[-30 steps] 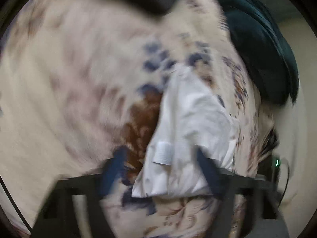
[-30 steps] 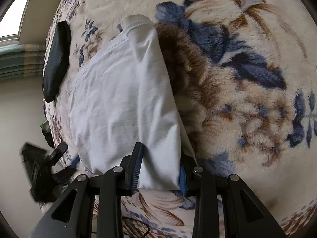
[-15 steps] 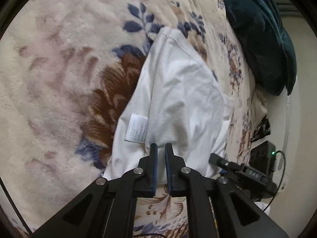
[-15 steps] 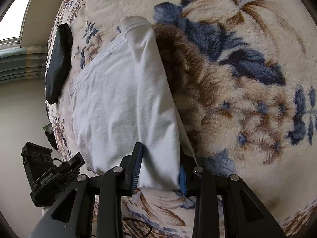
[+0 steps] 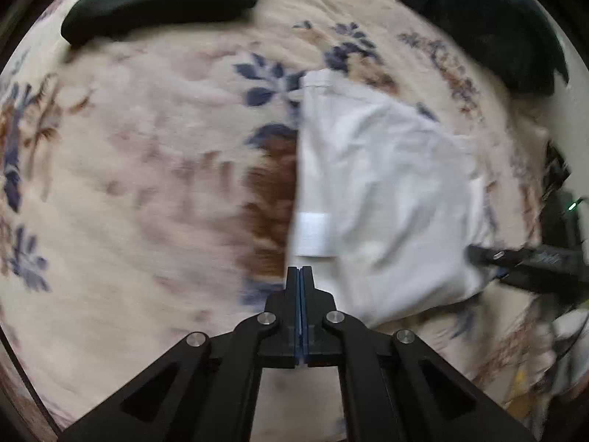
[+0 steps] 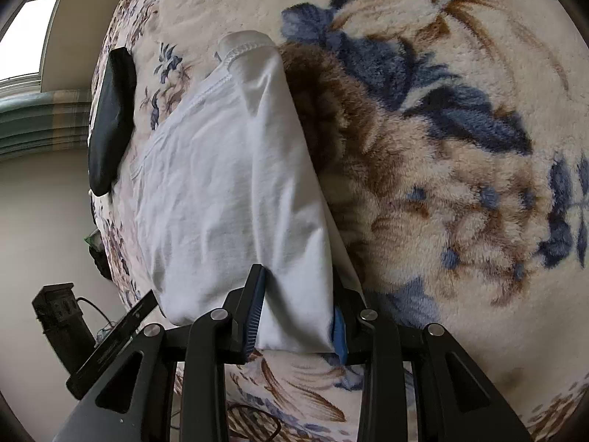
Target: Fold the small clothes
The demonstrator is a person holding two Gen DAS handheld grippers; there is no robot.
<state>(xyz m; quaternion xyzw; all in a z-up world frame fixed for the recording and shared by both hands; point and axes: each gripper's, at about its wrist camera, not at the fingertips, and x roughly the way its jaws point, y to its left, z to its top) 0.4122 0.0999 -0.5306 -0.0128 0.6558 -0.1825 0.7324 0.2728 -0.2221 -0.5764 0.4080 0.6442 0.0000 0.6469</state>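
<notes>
A small white garment (image 5: 386, 199) lies folded on a floral fleece blanket (image 5: 147, 191); a white care label (image 5: 313, 234) shows at its near left edge. My left gripper (image 5: 300, 276) is shut and empty, just beside the garment's near left corner. In the right wrist view the garment (image 6: 228, 191) stretches away from me. My right gripper (image 6: 298, 305) is open, its jaws standing either side of the garment's near end without pinching it. The right gripper also shows in the left wrist view (image 5: 522, 258) at the garment's right edge.
A folded black item (image 5: 162, 0) lies at the blanket's far edge, also in the right wrist view (image 6: 110, 121). A dark teal cushion (image 5: 478, 18) lies at the far right. A black device (image 6: 62, 316) with cables stands beside the bed. The blanket (image 6: 460, 184) stretches right.
My left gripper went from open around the garment to shut, then swung left off the cloth and is empty. The right gripper has stayed put, open around the garment's end.
</notes>
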